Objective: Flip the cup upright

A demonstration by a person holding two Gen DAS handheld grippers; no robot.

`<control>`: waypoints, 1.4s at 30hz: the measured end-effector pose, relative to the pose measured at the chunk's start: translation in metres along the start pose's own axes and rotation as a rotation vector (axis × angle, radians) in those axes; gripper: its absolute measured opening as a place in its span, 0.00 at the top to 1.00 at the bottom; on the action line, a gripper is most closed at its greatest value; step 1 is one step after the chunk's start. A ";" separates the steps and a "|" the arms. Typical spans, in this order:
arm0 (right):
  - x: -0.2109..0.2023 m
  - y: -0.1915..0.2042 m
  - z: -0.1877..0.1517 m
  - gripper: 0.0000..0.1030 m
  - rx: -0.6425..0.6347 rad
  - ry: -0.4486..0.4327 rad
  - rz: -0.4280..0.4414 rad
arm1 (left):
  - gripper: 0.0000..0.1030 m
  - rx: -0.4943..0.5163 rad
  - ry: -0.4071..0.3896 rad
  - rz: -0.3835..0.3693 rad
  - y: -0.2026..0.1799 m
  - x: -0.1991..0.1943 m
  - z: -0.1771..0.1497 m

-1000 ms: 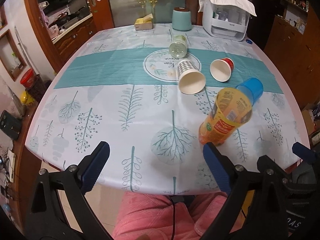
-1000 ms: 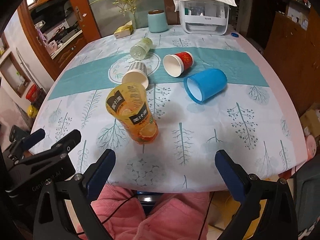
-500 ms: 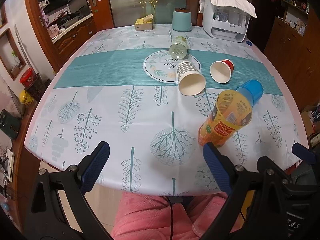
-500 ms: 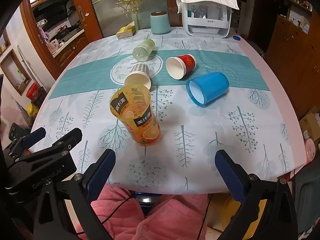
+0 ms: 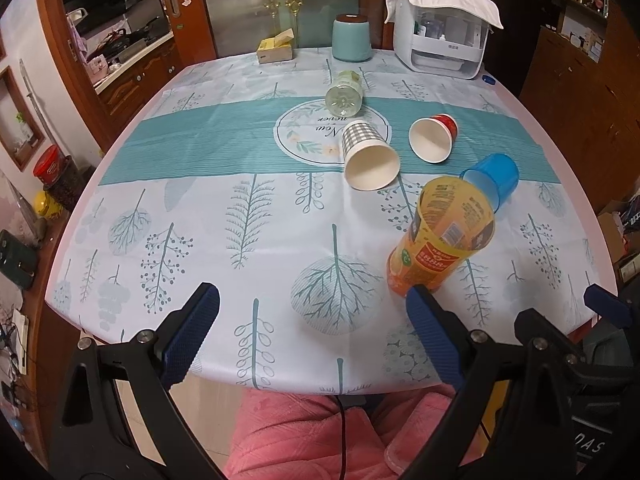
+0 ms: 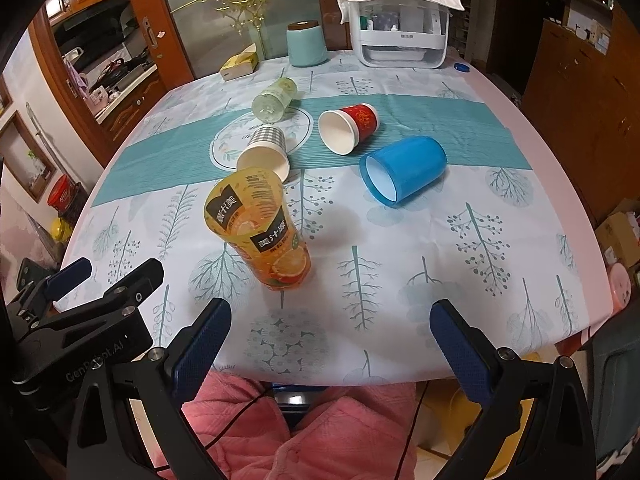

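Left wrist: blue cup (image 5: 493,178) half-hidden behind orange cup (image 5: 440,236)

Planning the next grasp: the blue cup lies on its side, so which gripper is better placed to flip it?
Probably right. The blue cup lies ahead of the open right gripper; from the left gripper, the upright orange cup blocks it.

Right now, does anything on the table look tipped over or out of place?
Yes. The blue cup, red paper cup, checked paper cup and a clear bottle all lie on their sides. Only the orange cup stands upright.
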State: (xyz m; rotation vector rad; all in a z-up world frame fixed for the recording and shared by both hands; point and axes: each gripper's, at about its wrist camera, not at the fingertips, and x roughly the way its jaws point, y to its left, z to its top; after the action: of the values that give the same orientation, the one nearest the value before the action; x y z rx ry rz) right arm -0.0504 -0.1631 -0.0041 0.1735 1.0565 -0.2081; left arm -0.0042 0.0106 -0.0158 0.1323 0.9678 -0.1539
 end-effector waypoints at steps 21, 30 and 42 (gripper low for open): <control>0.005 0.002 0.002 0.02 -0.007 0.009 0.003 | 0.09 -0.001 0.000 -0.007 0.002 0.000 0.002; 0.005 0.006 0.004 0.02 -0.024 0.008 0.010 | 0.09 -0.010 0.002 0.000 0.002 0.002 0.002; 0.009 0.007 0.005 0.02 -0.018 0.011 0.009 | 0.09 -0.005 0.007 0.004 0.002 0.004 0.001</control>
State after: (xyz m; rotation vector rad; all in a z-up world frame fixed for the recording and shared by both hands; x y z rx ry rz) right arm -0.0405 -0.1586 -0.0091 0.1635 1.0679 -0.1898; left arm -0.0004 0.0118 -0.0185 0.1300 0.9746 -0.1475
